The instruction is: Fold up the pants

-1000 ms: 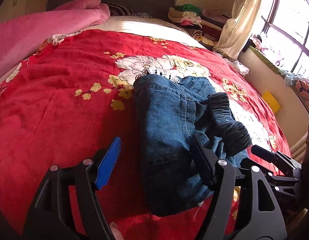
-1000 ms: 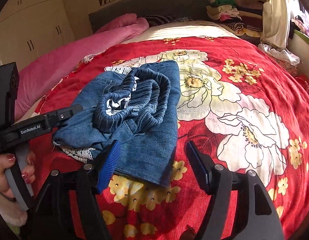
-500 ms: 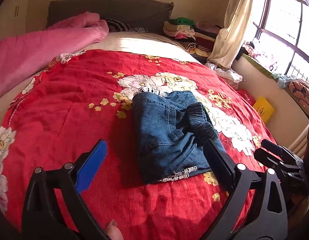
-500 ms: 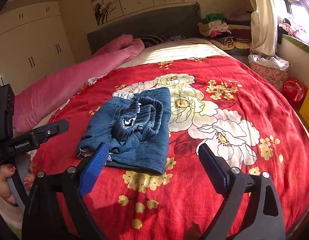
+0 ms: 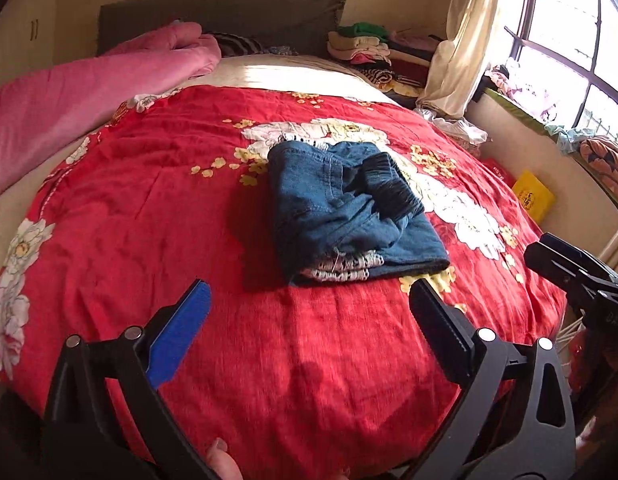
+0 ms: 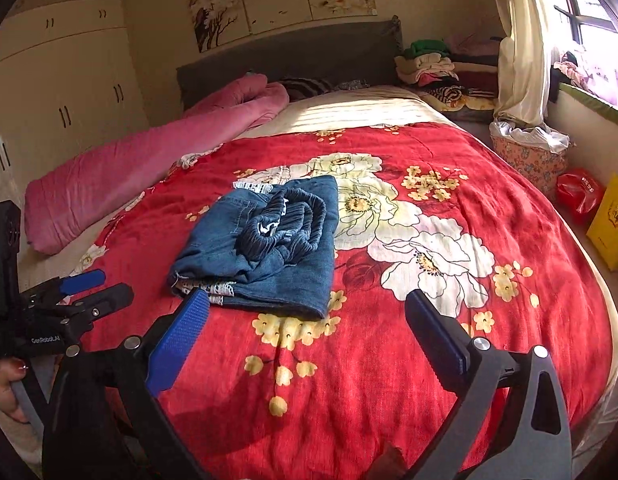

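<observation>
Jeans (image 5: 349,208) lie folded at frame centre on the red floral bedspread (image 5: 149,208). We hold left gripper (image 5: 309,304) and right gripper (image 6: 305,312) spread wide (just opened), nothing between them.

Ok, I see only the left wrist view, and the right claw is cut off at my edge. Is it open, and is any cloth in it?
Observer: The right claw is open. Its jaws have just been opening, with nothing between them. The pants lie just beyond it.
Operator: The waistband looks only dark to me. What is inside it?
Observer: A white patterned lining shows in its opening.
Operator: And what stands under the curtain?
Observer: A flowered basket with white cloth in it.
</observation>
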### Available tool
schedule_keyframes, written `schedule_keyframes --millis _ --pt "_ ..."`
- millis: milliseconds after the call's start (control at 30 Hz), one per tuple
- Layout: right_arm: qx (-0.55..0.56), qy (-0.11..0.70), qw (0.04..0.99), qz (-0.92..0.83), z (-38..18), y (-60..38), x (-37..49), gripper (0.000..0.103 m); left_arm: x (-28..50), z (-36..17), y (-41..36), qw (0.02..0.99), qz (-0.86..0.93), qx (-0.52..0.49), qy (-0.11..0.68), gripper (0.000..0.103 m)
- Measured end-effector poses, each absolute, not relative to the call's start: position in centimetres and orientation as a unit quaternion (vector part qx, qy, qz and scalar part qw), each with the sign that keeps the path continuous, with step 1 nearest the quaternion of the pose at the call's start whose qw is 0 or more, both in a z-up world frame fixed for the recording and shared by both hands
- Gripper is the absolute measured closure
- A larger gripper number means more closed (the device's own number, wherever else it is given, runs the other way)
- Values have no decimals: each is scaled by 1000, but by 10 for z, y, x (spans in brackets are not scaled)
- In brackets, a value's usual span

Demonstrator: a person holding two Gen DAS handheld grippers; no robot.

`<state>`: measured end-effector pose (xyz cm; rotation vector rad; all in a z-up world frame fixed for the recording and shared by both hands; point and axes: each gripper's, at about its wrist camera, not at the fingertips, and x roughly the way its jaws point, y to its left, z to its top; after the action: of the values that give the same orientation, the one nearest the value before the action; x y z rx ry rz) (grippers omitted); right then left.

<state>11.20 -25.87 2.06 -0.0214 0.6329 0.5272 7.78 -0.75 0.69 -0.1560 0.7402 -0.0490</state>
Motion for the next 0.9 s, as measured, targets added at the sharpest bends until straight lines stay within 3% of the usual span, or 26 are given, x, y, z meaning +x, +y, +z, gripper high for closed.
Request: schedule_keyframes --millis 900 --pt "-16 353 901 253 -19 -261 97 5 56 -32 -10 916 -8 -76 393 10"
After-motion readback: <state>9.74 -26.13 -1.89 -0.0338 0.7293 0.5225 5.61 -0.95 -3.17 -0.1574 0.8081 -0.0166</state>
